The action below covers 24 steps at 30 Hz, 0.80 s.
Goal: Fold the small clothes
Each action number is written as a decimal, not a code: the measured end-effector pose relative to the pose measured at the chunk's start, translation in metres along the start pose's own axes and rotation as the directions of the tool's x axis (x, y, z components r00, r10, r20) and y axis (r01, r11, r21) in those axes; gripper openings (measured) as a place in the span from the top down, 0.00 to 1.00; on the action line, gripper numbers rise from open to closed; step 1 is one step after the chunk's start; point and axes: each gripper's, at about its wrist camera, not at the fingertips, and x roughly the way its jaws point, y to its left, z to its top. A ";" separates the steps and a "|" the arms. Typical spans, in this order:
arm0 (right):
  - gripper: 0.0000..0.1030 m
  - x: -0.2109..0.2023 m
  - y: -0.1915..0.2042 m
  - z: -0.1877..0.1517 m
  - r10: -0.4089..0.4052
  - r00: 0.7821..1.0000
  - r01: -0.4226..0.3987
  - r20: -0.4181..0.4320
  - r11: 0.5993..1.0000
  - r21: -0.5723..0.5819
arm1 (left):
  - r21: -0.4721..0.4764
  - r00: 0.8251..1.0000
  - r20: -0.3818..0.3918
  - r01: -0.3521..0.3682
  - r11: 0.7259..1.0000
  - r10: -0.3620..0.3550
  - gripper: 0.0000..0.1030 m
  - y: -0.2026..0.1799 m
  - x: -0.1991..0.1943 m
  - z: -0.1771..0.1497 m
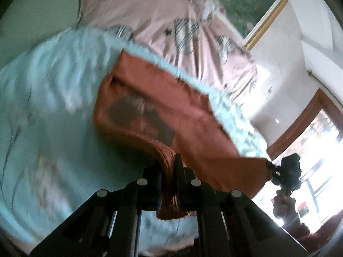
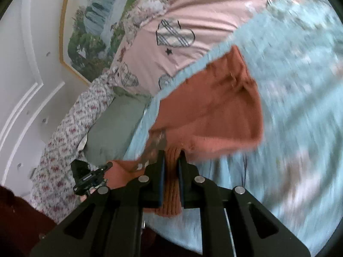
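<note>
Sweater (image 1: 150, 115) sits mid-frame in both views, draped over my blue blanket (image 1: 53, 85). My left gripper (image 1: 168, 171) is clamped on its ribbed hem at bottom centre; my right gripper (image 2: 172, 165) pinches the hem's other end, same spot in its own view.

Pink heart-print quilt (image 2: 193, 10), green pillow (image 2: 115, 126), gold-framed painting (image 2: 94, 32).

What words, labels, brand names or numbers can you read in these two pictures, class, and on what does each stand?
None can be read.
Dark print on the rust-orange garment: blurred; cannot tell whether it holds words.
Pale marking on the left gripper: too small to read.
</note>
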 end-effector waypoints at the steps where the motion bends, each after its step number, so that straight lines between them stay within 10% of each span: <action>1: 0.88 0.007 -0.002 0.014 -0.013 1.000 0.013 0.011 1.000 -0.001 | 0.011 1.000 0.024 -0.004 1.000 0.003 0.92 -0.003 0.003 0.012; 13: 0.88 0.120 -0.049 0.161 -0.178 0.984 0.178 -0.005 0.984 0.017 | 0.038 0.979 0.178 -0.106 0.994 0.098 0.92 -0.003 0.095 0.178; 24: 0.88 0.200 -0.115 0.195 -0.343 0.933 0.349 -0.110 0.936 0.041 | 0.009 0.969 0.097 -0.230 0.973 0.228 0.93 0.057 0.206 0.237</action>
